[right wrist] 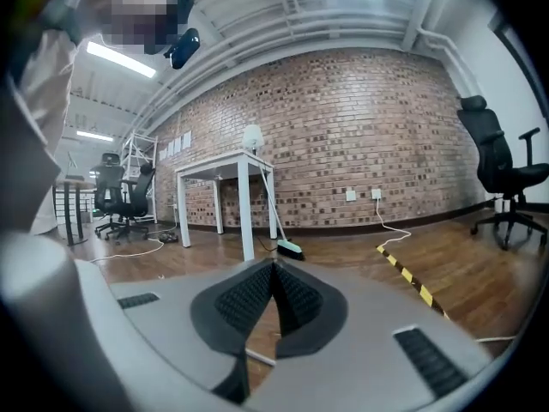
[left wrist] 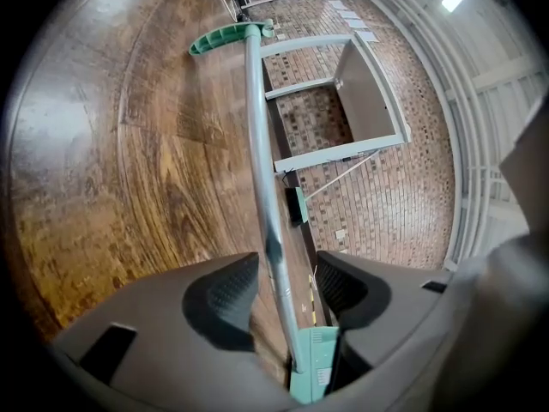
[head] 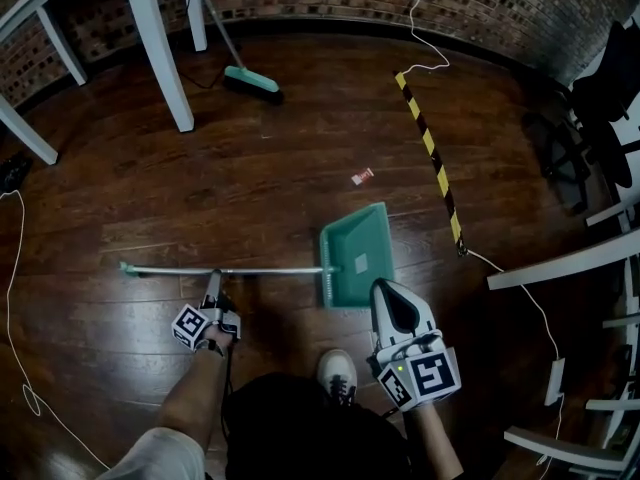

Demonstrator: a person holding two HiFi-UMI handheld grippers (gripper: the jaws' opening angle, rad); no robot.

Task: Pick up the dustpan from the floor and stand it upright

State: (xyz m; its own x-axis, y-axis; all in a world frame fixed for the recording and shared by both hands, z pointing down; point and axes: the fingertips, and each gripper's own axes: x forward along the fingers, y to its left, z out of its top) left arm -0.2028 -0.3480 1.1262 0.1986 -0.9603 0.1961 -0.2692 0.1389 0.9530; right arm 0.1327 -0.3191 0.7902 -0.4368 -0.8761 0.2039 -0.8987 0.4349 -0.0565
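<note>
The dustpan lies flat on the wooden floor, with its green pan [head: 357, 253] ahead of my right side. Its long silver handle [head: 260, 270] runs left to a green end grip [head: 126, 266]. My left gripper [head: 213, 280] is low over the handle's middle. In the left gripper view the handle [left wrist: 262, 161] passes between the two dark pads [left wrist: 225, 299] with a gap on each side, so the left gripper [left wrist: 279, 269] is open. My right gripper [head: 386, 290] hovers just right of the pan's near edge. Its pads [right wrist: 249, 294] meet at the tips on nothing, so the right gripper [right wrist: 274, 271] is shut.
A broom [head: 250, 80] leans by white table legs [head: 160, 58] at the back. A yellow-black strip [head: 432, 158] crosses the floor to the right of the pan, with a small red scrap [head: 362, 176] near it. White cables, an office chair [head: 610, 88] and white furniture stand at the right. My shoe [head: 337, 373] is close behind the pan.
</note>
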